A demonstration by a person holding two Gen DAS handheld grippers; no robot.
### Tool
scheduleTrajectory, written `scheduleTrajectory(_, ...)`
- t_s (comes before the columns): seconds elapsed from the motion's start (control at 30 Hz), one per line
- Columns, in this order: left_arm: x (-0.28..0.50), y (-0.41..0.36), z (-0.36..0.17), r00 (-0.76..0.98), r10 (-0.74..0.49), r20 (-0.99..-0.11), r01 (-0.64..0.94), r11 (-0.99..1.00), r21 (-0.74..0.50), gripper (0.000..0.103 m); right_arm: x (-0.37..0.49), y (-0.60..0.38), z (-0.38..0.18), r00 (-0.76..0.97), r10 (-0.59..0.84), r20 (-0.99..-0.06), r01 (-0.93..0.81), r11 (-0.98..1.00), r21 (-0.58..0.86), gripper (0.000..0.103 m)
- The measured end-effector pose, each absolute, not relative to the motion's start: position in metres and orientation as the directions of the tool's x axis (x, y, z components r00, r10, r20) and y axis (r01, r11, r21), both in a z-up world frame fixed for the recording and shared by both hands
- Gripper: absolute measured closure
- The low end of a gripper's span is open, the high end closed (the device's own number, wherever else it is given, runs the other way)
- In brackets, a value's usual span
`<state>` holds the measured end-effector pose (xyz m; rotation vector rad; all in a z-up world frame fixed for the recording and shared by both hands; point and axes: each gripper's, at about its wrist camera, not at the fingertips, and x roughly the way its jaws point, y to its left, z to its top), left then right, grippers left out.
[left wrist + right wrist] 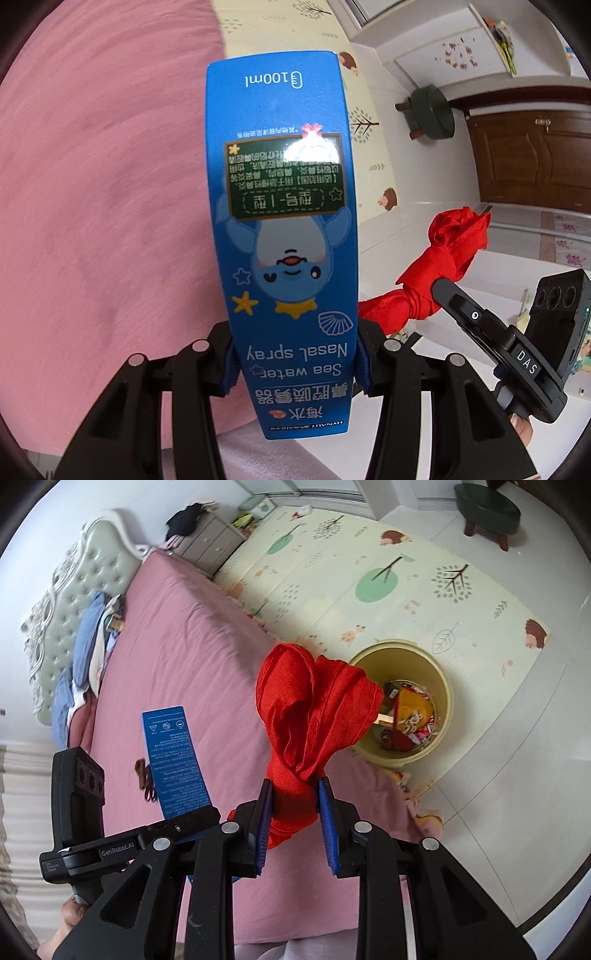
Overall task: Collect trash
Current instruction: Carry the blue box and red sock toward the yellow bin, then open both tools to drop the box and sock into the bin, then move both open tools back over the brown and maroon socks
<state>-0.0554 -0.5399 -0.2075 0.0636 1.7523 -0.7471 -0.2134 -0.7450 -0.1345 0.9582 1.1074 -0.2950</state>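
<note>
My left gripper (291,363) is shut on a tall blue nasal spray box (282,221), held upright above the pink bed. The box also shows in the right wrist view (173,760), held by the left gripper at the lower left. My right gripper (295,812) is shut on a knotted red cloth (314,709), held over the bed edge. The red cloth also shows in the left wrist view (436,277), with the right gripper (443,288) behind it. A yellow trash bin (439,686) with several wrappers inside stands on the floor mat beyond the cloth.
The pink bed (177,642) fills the left, with clothes piled by its headboard (77,590). A small dark object (146,779) lies on the bed near the box. A patterned play mat (369,572), a green stool (487,506) and a nightstand (210,542) lie beyond.
</note>
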Motion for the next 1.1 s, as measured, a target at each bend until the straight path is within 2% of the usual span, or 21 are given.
scheduleTrajectory(0.43,-0.039,-0.652,-0.231,-0.378,-0.271,-0.885,0.495,0.749,-0.44,0.056,-0.205,-0.81,-0.16,0.423,0.198,-0.884,0.689,0.563,0.456,0.079)
scheduleTrajectory(0.53,-0.034,-0.666,-0.237,-0.39,-0.279,-0.878,0.5,0.736,-0.456,0.056,-0.201,-0.822,-0.168,0.402,0.201,-0.894,0.702,0.559,0.441,0.07)
scheduleTrajectory(0.6,-0.03,-0.671,-0.243,-0.365,-0.212,-0.906,0.53,0.753,-0.39,0.031,-0.2,-0.828,-0.172,0.386,0.195,-0.902,0.719,0.549,0.426,0.049)
scheduleTrajectory(0.63,-0.028,-0.669,-0.241,-0.333,-0.199,-0.922,0.542,0.759,-0.36,0.029,-0.2,-0.831,-0.172,0.38,0.18,-0.907,0.731,0.542,0.414,0.045)
scheduleTrajectory(0.7,-0.024,-0.669,-0.243,-0.299,-0.164,-0.94,0.555,0.771,-0.311,0.007,-0.202,-0.835,-0.173,0.379,0.173,-0.909,0.747,0.523,0.411,0.045)
scheduleTrajectory(1.1,-0.022,-0.635,-0.231,-0.3,-0.197,-0.933,0.523,0.785,-0.334,0.007,-0.2,-0.825,-0.163,0.412,0.197,-0.89,0.729,0.514,0.452,0.046)
